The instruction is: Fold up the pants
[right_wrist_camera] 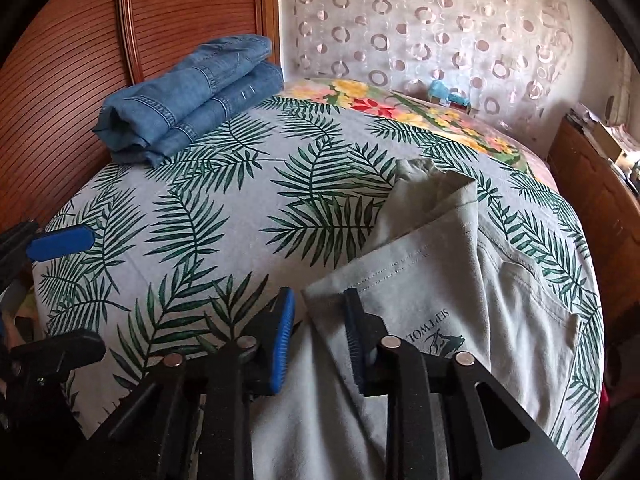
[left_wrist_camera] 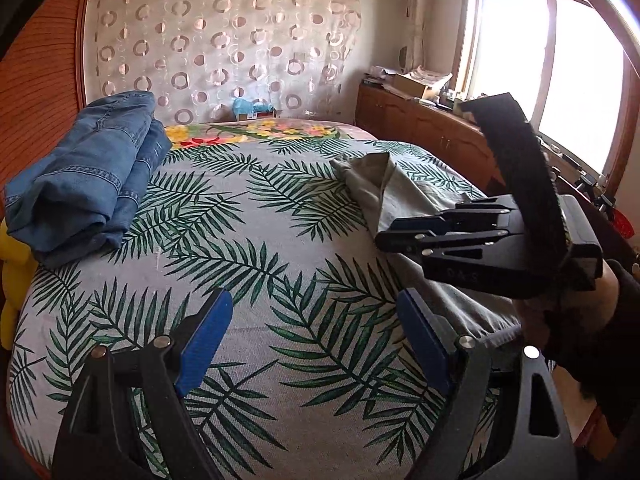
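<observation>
Here, left wrist view first. The left gripper (left_wrist_camera: 316, 340) hangs over the bed (left_wrist_camera: 248, 280), its blue fingers (left_wrist_camera: 206, 340) spread wide with only the palm-leaf bedspread between them; they hold nothing. The grey pants (left_wrist_camera: 384, 192) lie off to the right of these fingers, a rumpled peak of cloth farther up the bed and a flat stretch running back toward the near right edge. The right-hand finger sits just beside that flat stretch; whether it touches, I cannot tell. The right gripper (left_wrist_camera: 384, 238) reaches in from the right, above the grey cloth, seen side-on with a black strap standing over it; from this angle its fingers cannot be judged. A folded pair of blue jeans (left_wrist_camera: 80, 188) rests at the far left of the bed, well apart from both grippers. A wooden dresser (left_wrist_camera: 432, 128) stands under the bright window (left_wrist_camera: 560, 72).

Right wrist view. The right gripper (right_wrist_camera: 320, 332) has its fingers (right_wrist_camera: 284, 340) parted, a gap showing between them. The grey pants (right_wrist_camera: 440, 280) spread beneath and to the right; a hemmed corner of the cloth pokes up into that gap, close against the right-hand finger, not pinched. The cloth runs forward to a bunched peak mid-bed, a printed label showing near the fingers. The left gripper (right_wrist_camera: 60, 242) shows at the left edge, one blue finger over the bedspread (right_wrist_camera: 200, 220), well apart from the pants. The jeans (right_wrist_camera: 192, 100) sit folded by the headboard (right_wrist_camera: 80, 60).
</observation>
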`<move>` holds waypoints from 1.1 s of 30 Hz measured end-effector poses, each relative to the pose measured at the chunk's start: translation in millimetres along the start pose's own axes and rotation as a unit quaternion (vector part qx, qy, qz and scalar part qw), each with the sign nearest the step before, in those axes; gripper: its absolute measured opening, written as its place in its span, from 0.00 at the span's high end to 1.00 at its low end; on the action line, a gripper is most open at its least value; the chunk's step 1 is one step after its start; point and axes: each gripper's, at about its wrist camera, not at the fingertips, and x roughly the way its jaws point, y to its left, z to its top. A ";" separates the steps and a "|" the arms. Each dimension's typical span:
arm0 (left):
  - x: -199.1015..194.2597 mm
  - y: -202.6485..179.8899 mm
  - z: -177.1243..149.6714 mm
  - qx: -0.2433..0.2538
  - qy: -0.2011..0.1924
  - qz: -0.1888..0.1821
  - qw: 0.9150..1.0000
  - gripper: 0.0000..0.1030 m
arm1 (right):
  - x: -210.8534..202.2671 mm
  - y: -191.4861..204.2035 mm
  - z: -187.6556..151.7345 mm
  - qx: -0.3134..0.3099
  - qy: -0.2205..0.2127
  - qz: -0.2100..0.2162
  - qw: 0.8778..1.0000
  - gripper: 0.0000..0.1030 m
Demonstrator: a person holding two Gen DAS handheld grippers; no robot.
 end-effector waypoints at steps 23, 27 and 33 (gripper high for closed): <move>6.8 -17.9 -3.5 0.017 0.012 -0.016 1.000 0.17 | -47.0 -33.4 -0.8 0.041 -0.064 0.007 0.997 0.97; 9.4 -21.7 -6.0 0.023 0.017 -0.018 0.999 0.17 | -58.2 -47.9 4.5 0.043 -0.073 -0.005 0.996 0.97; 10.7 -22.6 -6.2 0.021 0.019 -0.020 0.999 0.17 | -74.6 -78.1 10.5 0.062 -0.085 -0.025 0.994 0.97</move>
